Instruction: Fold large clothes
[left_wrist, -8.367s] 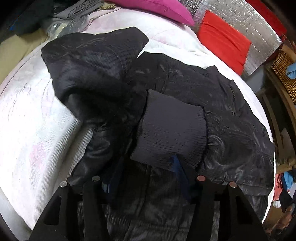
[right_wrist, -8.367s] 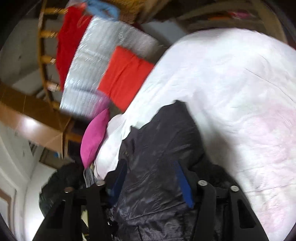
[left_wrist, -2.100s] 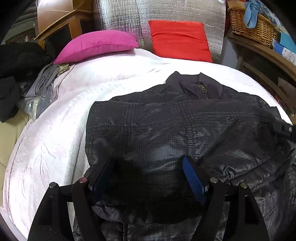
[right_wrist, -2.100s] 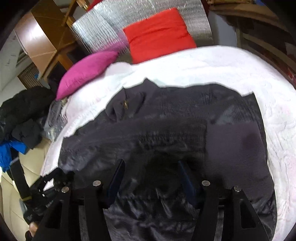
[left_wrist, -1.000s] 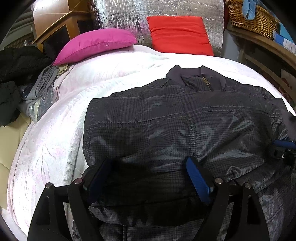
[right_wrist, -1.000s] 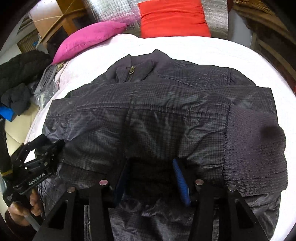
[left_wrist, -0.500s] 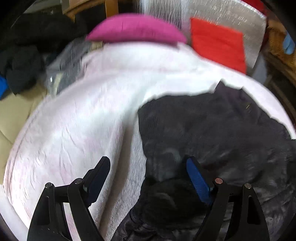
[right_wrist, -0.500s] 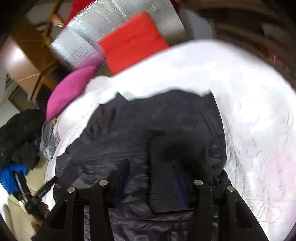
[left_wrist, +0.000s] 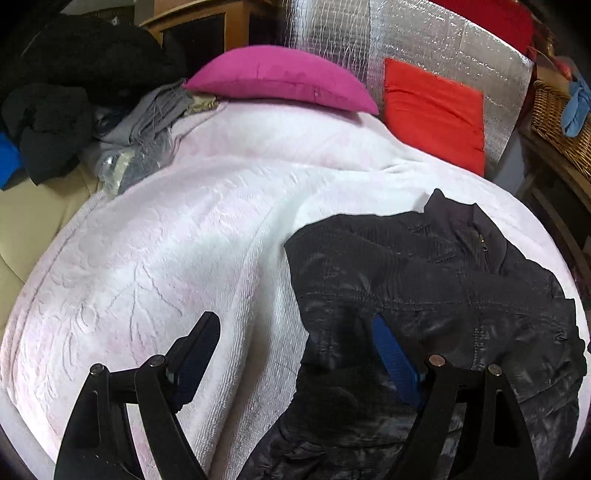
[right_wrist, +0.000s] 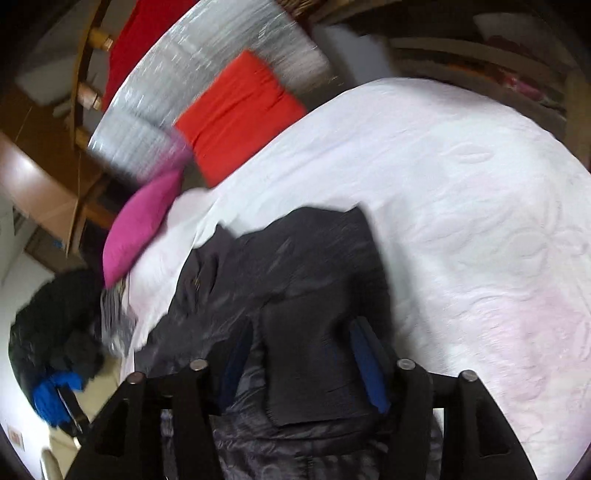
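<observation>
A: We are starting at the left gripper (left_wrist: 295, 339). Its jaws are standing wide with nothing pressed between them; one pad is hanging over the white bedspread (left_wrist: 184, 236), the other over the edge of the black jacket (left_wrist: 424, 280).

B: And we are seeing the right gripper (right_wrist: 299, 350) with its jaws part-way apart. They have just been opening, and the ribbed cuff (right_wrist: 310, 354) of the jacket is lying between them. The right wrist view is blurred, so we are only guessing that the pads are clear of the cloth.

A: We are finding the jacket lying flat on the bedspread, collar pointing toward the pillows, folded into a rough block with a sleeve laid across its front.

B: Beyond it we are looking at a pink pillow (left_wrist: 280, 79) and a red cushion (left_wrist: 432, 110), the cushion leaning on a silver foil panel (left_wrist: 406, 40).

A: Off the bed's left side we are noticing a heap of dark clothes (left_wrist: 62, 92), and at the far right a wicker basket (left_wrist: 557, 122).
</observation>
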